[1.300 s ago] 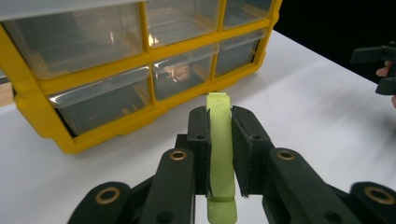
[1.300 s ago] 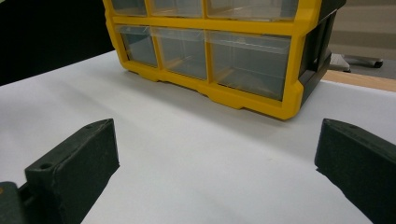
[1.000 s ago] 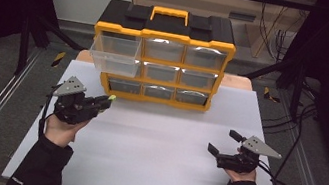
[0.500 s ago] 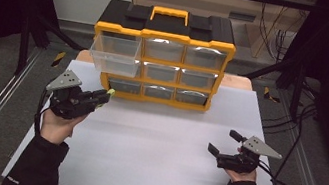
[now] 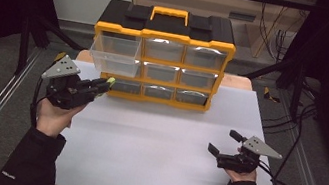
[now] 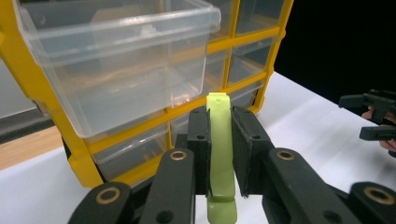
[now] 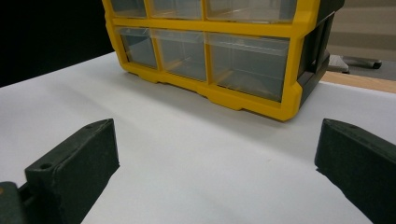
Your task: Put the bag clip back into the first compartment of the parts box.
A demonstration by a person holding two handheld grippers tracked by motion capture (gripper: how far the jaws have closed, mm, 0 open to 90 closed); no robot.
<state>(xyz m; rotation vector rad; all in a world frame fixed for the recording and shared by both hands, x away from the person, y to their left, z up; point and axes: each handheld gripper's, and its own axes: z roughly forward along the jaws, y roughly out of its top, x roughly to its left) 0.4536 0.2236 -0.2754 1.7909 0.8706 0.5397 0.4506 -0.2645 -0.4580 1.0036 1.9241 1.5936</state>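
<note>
We have the left gripper clamped on a light-green strip, mid-length, just near of the pulled-out clear drawer at the organizer's top left. The strip looks light, stiff and smooth plastic, so it may slip; we'd grip its flat sides. The right gripper sits on the white table, jaws apart, empty.

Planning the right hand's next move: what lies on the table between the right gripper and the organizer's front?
Nothing: in the right gripper view, bare white tabletop runs from the open right gripper to the yellow drawer organizer.
</note>
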